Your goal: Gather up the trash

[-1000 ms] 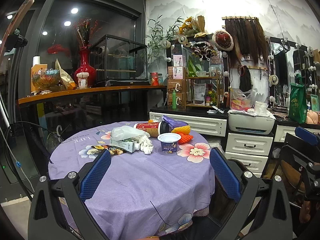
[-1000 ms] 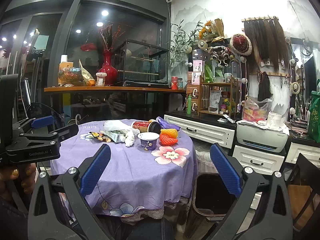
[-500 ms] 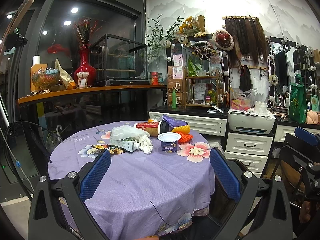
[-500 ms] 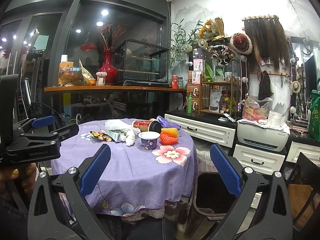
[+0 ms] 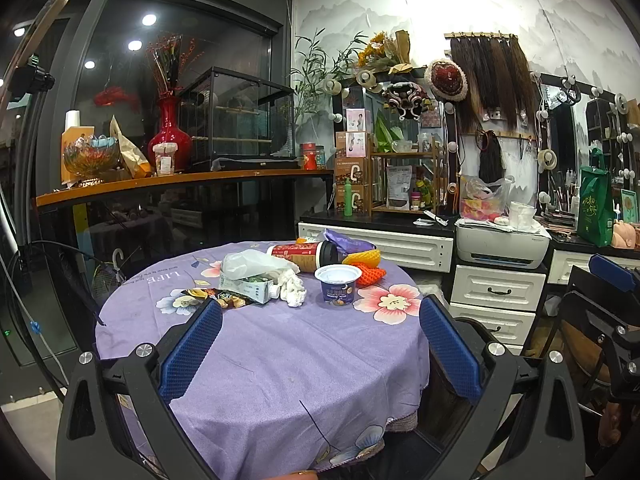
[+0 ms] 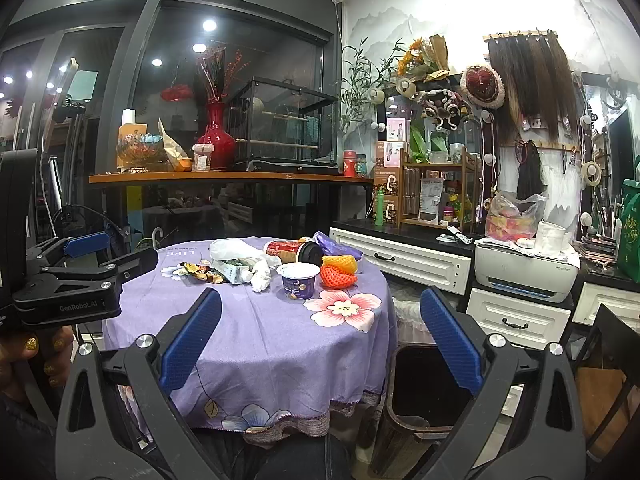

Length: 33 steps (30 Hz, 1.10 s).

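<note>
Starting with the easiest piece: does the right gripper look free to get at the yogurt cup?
Probably yes. The right gripper is open and empty, and the yogurt cup stands upright at the pile's near edge with bare tablecloth in front.

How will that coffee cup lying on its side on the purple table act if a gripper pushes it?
The coffee cup lies on its side, so a sideways nudge would probably roll it, likely curving because it tapers. It looks like paper, so probably light and easily crushed. Whether liquid remains inside cannot be told. The plastic bag and orange foam net beside it may block the roll.
</note>
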{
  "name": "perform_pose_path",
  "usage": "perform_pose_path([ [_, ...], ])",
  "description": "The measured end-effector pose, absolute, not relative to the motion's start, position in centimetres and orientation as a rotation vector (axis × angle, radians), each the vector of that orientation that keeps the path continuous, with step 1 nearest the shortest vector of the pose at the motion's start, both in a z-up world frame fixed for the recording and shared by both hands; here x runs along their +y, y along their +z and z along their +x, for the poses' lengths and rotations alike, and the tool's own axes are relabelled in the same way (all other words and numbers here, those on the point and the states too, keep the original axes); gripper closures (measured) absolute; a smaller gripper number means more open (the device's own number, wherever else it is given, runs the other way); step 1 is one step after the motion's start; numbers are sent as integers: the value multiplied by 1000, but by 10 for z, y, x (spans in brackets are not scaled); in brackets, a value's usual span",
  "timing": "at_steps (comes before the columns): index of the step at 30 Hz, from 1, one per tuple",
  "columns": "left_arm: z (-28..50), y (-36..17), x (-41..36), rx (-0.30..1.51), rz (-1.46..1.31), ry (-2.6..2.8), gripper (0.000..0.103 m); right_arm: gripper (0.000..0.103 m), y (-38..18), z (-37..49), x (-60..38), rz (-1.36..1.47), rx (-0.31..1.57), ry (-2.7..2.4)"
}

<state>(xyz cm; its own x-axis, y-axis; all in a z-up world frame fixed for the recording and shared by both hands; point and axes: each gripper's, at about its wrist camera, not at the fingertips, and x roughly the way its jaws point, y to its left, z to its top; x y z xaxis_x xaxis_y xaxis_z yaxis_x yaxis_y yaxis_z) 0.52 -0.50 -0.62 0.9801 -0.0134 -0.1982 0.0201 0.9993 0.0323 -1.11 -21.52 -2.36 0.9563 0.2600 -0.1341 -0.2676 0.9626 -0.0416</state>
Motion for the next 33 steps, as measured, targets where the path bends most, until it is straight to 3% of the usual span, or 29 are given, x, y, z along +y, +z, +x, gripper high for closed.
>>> perform_pose_path([
  [17,20,-26,-4,258,39,-9,5,5,-30,2,-211,-73,168,282],
  [33,121,-86,38,680,3,-61,5,5,-80,164,-164,-153,535,463],
])
